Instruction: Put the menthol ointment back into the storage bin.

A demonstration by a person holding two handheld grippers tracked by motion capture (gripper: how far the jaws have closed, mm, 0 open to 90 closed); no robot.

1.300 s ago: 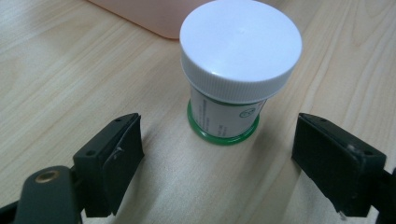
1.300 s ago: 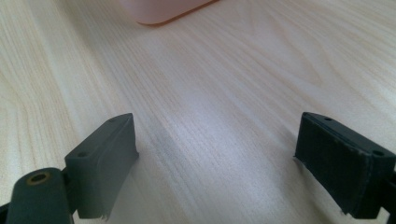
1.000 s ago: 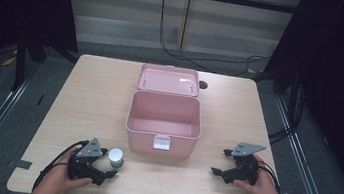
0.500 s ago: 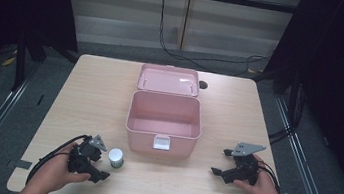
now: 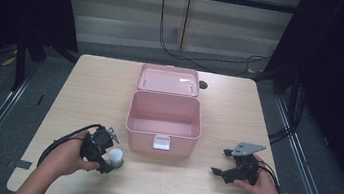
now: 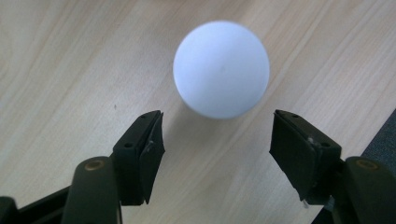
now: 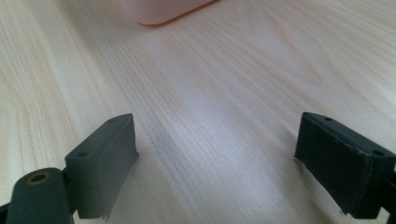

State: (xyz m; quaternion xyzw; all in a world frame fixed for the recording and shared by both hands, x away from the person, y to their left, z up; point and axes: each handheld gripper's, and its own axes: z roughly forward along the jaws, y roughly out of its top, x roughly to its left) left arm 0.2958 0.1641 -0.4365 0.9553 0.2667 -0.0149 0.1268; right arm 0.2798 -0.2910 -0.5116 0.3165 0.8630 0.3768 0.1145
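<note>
A small round object with a white top and a greenish base stands on the wooden table, just left of the front of the open pink box. My left gripper is right beside it on its left. In the left gripper view the white top lies just beyond the open gripper, and no jaw touches it. Near the front right of the table, my right gripper is held low and points toward the box. Its jaws stand wide open over bare wood.
The box's lid is folded back flat behind it, and a white latch sits on its front wall. A corner of the pink box lies ahead of the right gripper. A person's hands hold both grippers near the table's front edge.
The left gripper has shifted slightly away from the front edge and turned closer to the white-topped object, which has stayed put. The right gripper has not moved.
</note>
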